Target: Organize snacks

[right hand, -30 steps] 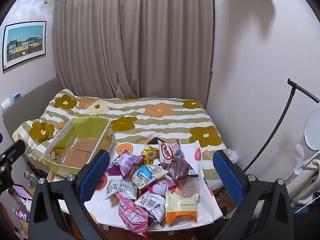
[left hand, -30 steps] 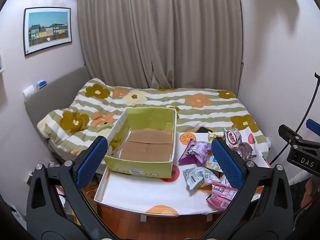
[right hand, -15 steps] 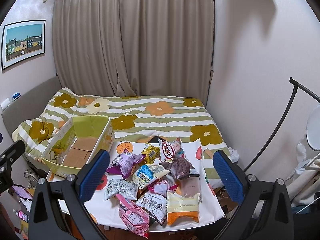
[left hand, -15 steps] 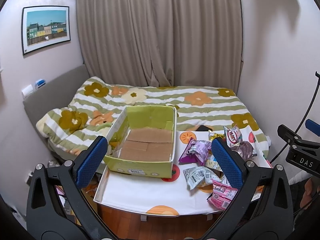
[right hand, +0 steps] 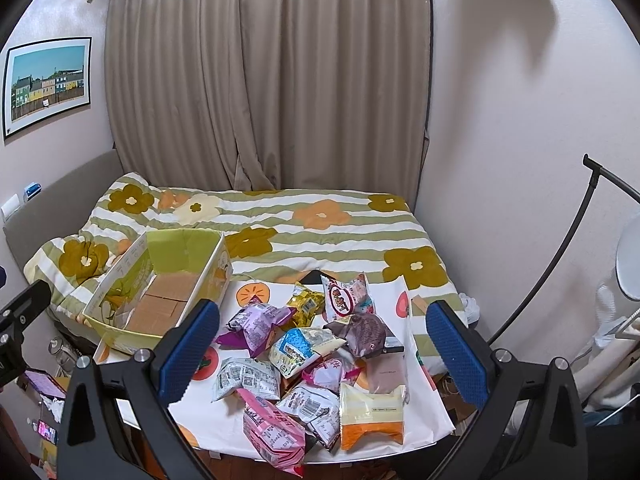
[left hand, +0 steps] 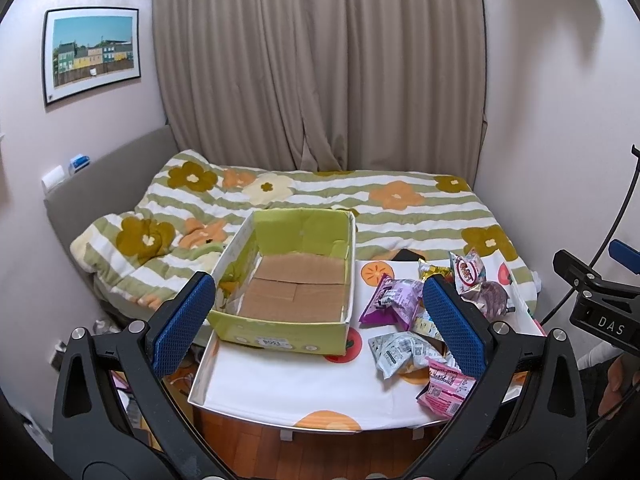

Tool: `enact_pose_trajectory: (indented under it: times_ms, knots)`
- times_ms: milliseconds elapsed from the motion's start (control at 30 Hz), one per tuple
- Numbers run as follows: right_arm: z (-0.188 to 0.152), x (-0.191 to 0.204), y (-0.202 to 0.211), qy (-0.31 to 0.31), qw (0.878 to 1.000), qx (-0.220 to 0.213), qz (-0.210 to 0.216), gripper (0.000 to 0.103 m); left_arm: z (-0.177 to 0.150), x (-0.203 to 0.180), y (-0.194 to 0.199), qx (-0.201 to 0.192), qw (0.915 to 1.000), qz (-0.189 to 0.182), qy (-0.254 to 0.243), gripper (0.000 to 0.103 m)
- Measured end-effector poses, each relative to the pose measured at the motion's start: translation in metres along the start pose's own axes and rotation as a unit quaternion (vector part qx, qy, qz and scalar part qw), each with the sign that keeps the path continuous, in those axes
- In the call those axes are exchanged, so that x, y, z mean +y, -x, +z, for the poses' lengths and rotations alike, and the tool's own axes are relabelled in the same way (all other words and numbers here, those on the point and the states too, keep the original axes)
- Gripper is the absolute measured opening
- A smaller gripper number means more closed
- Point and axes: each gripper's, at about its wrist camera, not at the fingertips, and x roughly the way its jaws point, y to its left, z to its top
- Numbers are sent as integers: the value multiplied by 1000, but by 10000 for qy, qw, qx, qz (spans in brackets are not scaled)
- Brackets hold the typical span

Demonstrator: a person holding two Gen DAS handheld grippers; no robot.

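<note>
On the white tabletop (left hand: pixel 280 384) with orange fruit print: open green cardboard box (left hand: pixel 288 280) at left, nothing inside it, and a pile of crinkly foil snack packets (right hand: pixel 316 360) at right, apart from the box. Left tool (left hand: pixel 316 322) spread wide, gripping nothing, above the box. Right tool (right hand: pixel 320 350) likewise spread, above the pile. Floral striped bed (right hand: pixel 320 224) behind.

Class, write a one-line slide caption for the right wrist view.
Open right gripper hovers over a pile of snack packets on the table, beside an empty green cardboard box.
</note>
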Motion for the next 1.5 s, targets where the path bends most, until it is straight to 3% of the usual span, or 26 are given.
enact_pose_trajectory:
  times_ms: [1500]
  knots:
    - [-3,9,-3,26,10000,39,14,103,2,7,-7,75,10000,-65,1,103]
